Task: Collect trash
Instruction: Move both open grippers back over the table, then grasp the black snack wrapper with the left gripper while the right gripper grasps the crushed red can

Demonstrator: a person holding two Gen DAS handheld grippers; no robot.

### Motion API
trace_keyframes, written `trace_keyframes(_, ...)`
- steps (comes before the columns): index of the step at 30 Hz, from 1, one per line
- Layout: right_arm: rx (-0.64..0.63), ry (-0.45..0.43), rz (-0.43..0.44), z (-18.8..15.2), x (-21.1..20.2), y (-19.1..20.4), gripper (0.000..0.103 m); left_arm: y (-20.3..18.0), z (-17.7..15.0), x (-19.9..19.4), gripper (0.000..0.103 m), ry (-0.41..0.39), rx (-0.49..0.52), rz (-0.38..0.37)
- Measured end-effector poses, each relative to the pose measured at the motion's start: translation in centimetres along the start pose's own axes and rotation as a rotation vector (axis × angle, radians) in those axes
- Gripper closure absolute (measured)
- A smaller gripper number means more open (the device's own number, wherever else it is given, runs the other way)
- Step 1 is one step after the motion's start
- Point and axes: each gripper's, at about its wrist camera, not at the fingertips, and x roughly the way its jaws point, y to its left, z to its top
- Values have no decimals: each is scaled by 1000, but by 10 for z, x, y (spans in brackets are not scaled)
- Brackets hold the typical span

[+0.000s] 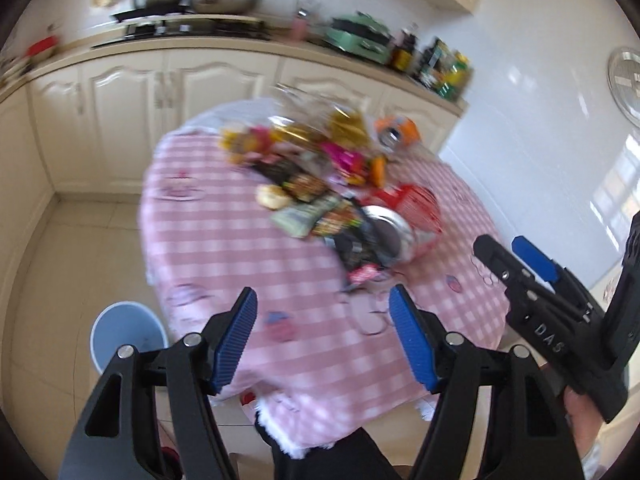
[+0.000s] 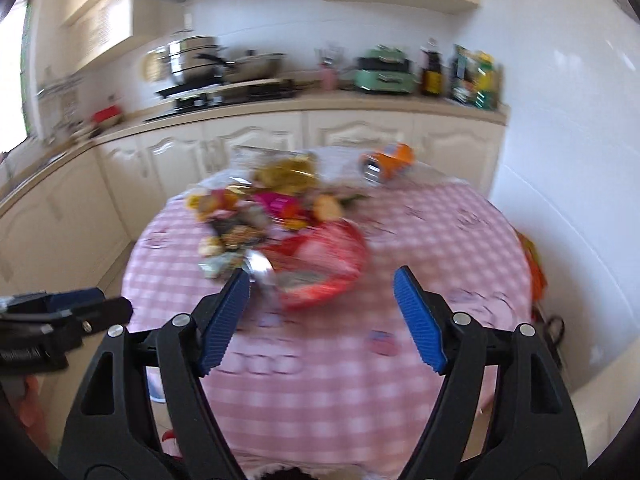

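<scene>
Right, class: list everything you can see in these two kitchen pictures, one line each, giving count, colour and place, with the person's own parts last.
Table: one, pink-and-white check cloth, centre.
Wrapper pile: count unclear from blur, mixed yellow, pink and green, middle of table.
Red bag: one, beside the pile.
Orange can: one, lying at the table's far edge.
Bin: one, light blue, on the floor beside the table.
Green appliance: one, on the counter.
Pots: several, steel, on the stove.
Bottles: a few, dark, counter end.
Left gripper: black, blue pads, open, empty.
Right gripper: the same, open, empty.
</scene>
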Motion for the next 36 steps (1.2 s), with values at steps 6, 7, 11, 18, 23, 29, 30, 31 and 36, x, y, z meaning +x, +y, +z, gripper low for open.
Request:
trace_keyframes(6,80,35,-2,-8,15,-36,28,-28,5,40,36,65,56,-11)
trace_keyframes(7,96,42,1,-9,19,-41,28,-30,6,44,36,70,62,-6)
trace_keyframes(11,133,62,21,-12,28,-51,28,-33,13,73,36,103,72,22)
trace_keyframes(18,236,112,107,-16,48,-62,27,-25,18,91,75,128,60,13)
trace_keyframes(23,361,155,242,-17,67,-60,27,-22,14,78,89,77,58,0)
trace_keyframes(29,524,196,364,-15,91,-53,27,-16,10,45,92,-6,41,-24)
trace_keyframes(30,549,194,378,-14,95,-51,27,-17,11,40,92,-18,41,-31)
trace_keyframes(31,560,192,381,-12,97,-50,27,-16,11,36,92,-29,41,-34)
trace_keyframes(36,603,199,407,-3,110,-42,28,-13,14,20,92,-70,47,-39)
